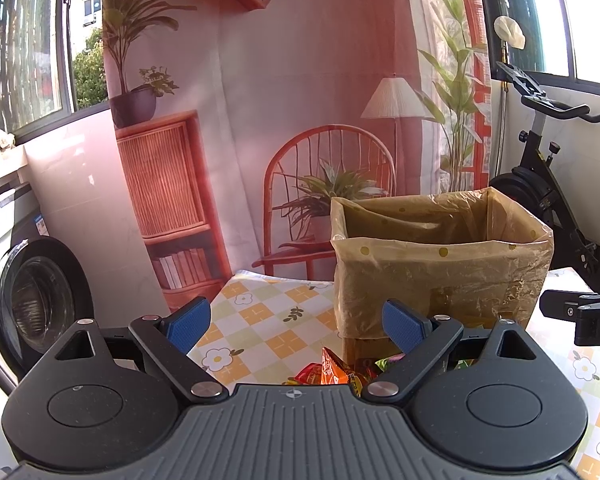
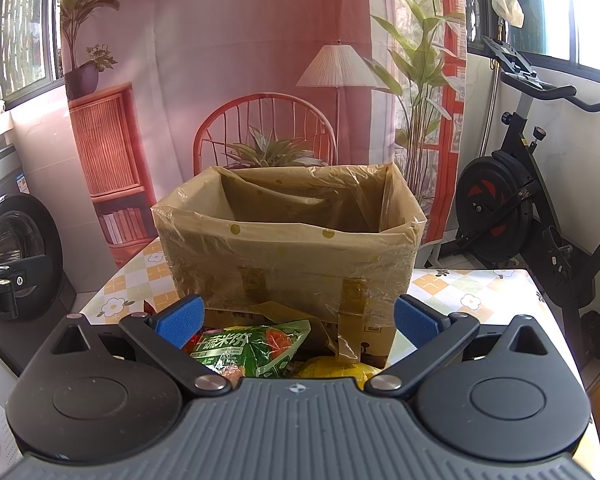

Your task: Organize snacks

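We hold the left claw (image 1: 296, 326) with its blue pads (image 1: 190, 322) spread wide and nothing between them. Just beyond and below it lie an orange packet (image 1: 332, 368) and a red packet (image 1: 310, 372) on the bench (image 1: 260, 320), which carries a checked cloth with flowers. The right claw (image 2: 300, 322) is likewise spread apart and grips nothing. Between and beneath its pads (image 2: 182, 320) we see a green packet (image 2: 256, 346), with a yellow packet (image 2: 336, 370) just beside it to the right. All the packets sit at the near foot of the box (image 2: 288, 256), a cardboard carton lined with a translucent brown bag, standing upright on the bench with its top open. Behind the bench hangs a backdrop (image 2: 260, 60) printed with a chair and lamp. An exercise bike (image 2: 512, 208) stands to the right and a washer (image 1: 40, 292) to the left.
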`<state>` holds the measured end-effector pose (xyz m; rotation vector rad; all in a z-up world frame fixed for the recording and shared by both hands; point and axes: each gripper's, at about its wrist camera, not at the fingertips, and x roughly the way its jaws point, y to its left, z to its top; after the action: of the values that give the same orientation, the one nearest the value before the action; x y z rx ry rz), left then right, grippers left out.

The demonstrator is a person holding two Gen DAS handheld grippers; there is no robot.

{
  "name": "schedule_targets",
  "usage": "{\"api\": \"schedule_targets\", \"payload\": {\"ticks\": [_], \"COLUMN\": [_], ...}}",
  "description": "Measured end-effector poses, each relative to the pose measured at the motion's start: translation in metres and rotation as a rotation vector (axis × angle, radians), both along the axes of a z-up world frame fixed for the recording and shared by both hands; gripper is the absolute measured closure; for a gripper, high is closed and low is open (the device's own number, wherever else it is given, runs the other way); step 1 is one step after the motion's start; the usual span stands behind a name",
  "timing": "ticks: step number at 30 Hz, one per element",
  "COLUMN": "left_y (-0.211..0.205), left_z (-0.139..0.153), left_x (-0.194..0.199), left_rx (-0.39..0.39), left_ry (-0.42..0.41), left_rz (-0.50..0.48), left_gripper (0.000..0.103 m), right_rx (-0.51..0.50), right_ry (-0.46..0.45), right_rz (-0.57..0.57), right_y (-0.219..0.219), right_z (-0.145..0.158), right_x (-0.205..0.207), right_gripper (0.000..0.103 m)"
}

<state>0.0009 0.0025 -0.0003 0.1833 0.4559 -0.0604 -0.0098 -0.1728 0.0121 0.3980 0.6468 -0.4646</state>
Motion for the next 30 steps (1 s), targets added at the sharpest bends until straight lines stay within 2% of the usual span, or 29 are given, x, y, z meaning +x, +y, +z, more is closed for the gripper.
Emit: {"api": "schedule_targets", "payload": {"ticks": [30], "left_y": [0.0003], "left_z": [0.0000], "left_x": [-0.0008], "left_rx": [-0.006], "left_ry": [-0.004], "left_rz": [0.004], "left_gripper": [0.008], "right_rx": [-0.004], "right_ry": [-0.002], "right_rz": [0.001], "right_y": [0.0018], "right_z": [0.0012], "right_x": [-0.0014], "right_gripper": [0.000]}}
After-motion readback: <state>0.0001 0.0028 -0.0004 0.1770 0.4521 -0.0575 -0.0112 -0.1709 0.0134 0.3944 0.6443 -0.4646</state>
